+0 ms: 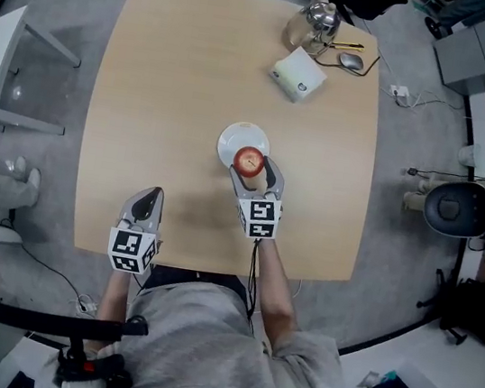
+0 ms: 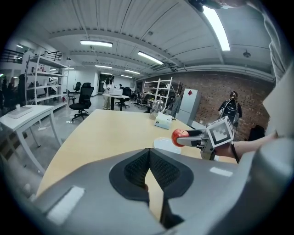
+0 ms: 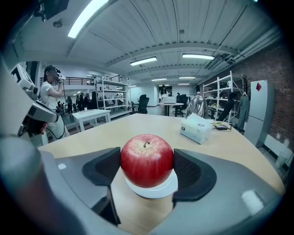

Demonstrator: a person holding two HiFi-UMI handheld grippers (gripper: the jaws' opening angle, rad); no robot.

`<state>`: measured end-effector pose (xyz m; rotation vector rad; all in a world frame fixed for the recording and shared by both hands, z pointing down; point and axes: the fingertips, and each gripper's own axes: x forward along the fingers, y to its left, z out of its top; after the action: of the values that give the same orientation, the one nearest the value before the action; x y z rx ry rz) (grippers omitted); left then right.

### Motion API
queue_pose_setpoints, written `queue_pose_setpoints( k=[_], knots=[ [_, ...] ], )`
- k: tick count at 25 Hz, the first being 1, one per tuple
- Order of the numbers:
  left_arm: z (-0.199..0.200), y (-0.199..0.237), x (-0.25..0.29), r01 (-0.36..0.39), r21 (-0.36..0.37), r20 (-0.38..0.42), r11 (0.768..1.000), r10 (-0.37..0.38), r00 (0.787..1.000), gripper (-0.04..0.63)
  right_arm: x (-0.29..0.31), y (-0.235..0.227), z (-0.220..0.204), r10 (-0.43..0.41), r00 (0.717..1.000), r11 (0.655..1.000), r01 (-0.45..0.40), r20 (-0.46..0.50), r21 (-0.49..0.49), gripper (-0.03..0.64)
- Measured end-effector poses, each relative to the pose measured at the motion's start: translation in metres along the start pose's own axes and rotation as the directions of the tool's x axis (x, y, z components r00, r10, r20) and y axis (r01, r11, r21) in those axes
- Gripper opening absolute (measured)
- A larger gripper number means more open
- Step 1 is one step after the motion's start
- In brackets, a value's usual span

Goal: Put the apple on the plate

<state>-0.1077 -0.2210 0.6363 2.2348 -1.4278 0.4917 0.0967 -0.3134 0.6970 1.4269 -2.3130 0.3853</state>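
The right gripper (image 1: 253, 170) clamps its jaws on either side of a red apple (image 3: 147, 160), stem end up and core axis upright, over the near rim of a white plate (image 1: 236, 137) at the middle of the table (image 1: 186, 88). The left gripper (image 1: 145, 205) hovers by the table's near edge, jaws pressed together with nothing between them. A tissue box (image 1: 298, 74) sits toward the far edge.
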Motion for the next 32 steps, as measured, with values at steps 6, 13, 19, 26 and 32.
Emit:
queue_pose_setpoints(
  k=[6, 13, 19, 26, 32],
  knots=[
    [-0.005, 0.009, 0.011, -0.005, -0.008, -0.030, 1.000, 0.005, 1.000, 0.020, 0.020, -0.009, -0.007, 0.000, 1.000, 1.000, 0.000, -0.021, -0.004, 0.367],
    [-0.007, 0.016, 0.022, -0.014, -0.017, -0.055, 1.000, 0.013, 0.998, 0.020, 0.040, -0.015, -0.015, 0.010, 0.999, 1.000, -0.010, -0.043, 0.001, 0.367],
    [-0.008, 0.020, 0.031, -0.021, -0.027, -0.072, 0.999, 0.019, 0.997, 0.020, 0.055, -0.019, -0.022, 0.022, 0.998, 1.000, -0.021, -0.060, 0.006, 0.367],
    [-0.013, 0.022, 0.038, -0.027, -0.036, -0.086, 0.999, 0.024, 0.996, 0.020, 0.062, -0.022, -0.029, 0.034, 0.998, 0.999, -0.033, -0.059, 0.018, 0.367],
    [-0.014, 0.021, 0.039, -0.024, -0.034, -0.085, 0.999, 0.021, 0.996, 0.020, 0.062, -0.021, -0.030, 0.034, 0.998, 0.999, -0.033, -0.050, 0.020, 0.368]
  ],
)
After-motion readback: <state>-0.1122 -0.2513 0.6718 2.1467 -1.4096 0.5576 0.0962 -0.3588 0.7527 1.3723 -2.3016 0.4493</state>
